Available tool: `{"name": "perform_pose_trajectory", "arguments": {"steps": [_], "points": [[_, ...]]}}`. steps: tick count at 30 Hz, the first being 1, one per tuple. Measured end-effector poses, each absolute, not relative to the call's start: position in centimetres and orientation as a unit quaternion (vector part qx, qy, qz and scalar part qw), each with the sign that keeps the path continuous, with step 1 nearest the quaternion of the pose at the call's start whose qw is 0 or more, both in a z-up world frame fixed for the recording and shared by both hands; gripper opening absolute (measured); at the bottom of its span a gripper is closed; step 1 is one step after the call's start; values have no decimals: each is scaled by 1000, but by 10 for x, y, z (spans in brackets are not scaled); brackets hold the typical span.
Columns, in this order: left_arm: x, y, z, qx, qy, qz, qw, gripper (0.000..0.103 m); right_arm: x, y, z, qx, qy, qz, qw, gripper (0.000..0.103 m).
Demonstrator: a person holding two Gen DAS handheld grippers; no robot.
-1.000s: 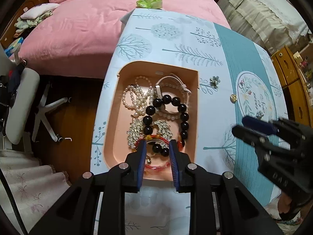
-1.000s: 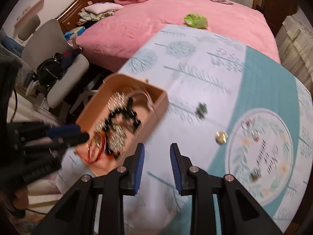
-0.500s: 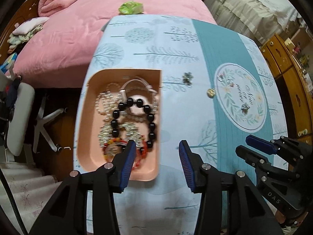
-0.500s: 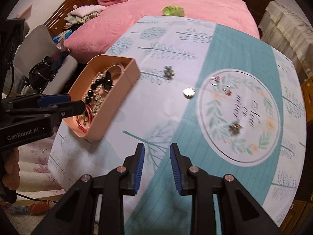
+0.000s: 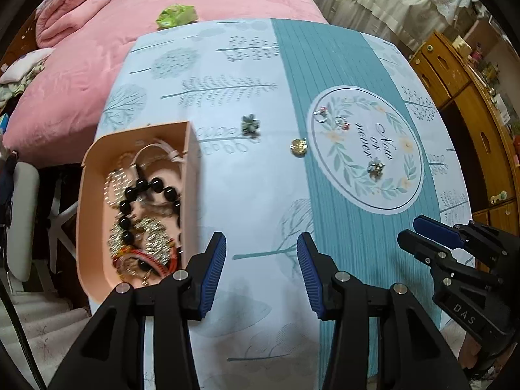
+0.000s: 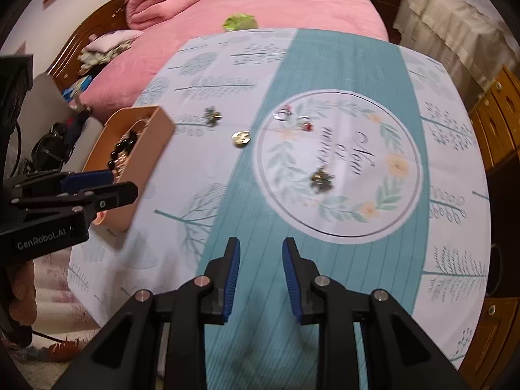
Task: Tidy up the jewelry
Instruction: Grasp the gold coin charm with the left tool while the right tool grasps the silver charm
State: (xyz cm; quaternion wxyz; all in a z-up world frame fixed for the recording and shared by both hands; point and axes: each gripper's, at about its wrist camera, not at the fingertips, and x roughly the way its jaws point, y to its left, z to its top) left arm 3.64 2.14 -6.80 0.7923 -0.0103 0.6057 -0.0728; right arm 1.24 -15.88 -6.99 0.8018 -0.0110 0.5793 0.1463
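A: Jaws first. My left gripper [image 5: 261, 271] has a wide gap, nothing between the pads. They've just been opening. My right gripper [image 6: 261, 281] has a narrow gap, also empty. Neither is touching anything.

B: Where's the jewelry?

A: Most sits in the pink tray [image 5: 191, 175] at the table's left edge: black bead bracelet [image 5: 148, 195], pearl strands, rhinestone pieces, a red bangle. Loose pieces lie on the tablecloth [image 5: 247, 195] ahead of both grippers: flower brooch [image 5: 251, 125] just right of the tray's far corner, gold button-like piece [image 5: 299, 147] near the teal stripe's edge, two small rings [image 5: 330, 118] inside the printed wreath, and a dark sparkly brooch [image 5: 375, 167] lower in that wreath.

B: Which hand for which?

A: My guess is by side. In the right wrist view the dark brooch [image 6: 321, 177] lies ahead and slightly right of my right jaws, nearest of the loose pieces. The flower brooch and gold piece lie nearer the tray and my left gripper.

B: Long axis?

A: Too small and blurred to say. The brooch looks roughly round, so approach angle shouldn't matter much.

B: Risk?

A: Flat pieces on cloth. The pads may pinch fabric. My right gap looks about enough for the brooch, but I can't confirm.
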Motion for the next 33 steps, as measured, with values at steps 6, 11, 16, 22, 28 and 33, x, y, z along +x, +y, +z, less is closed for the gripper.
{"name": "perform_pose_trajectory", "arguments": {"steps": [6,11,16,22,28,33], "points": [[53,5,-73,-9,607,-76,791,68,22,-181,-75,17,580,128,804,27],[76,-4,-83,-22,613,-76,786,68,42,-198,-87,49,582,119,803,27],[101,-13,-98,-39,621,-77,779,68,62,-203,-95,51,574,122,808,27],[119,-16,-114,-69,628,-67,772,68,75,-193,-107,38,571,154,805,27],[131,-19,-125,-71,623,-53,777,64,80,-179,-120,0,572,169,803,27],[137,-25,-131,-65,619,-47,781,57,80,-174,-121,-19,565,176,806,27]]}}
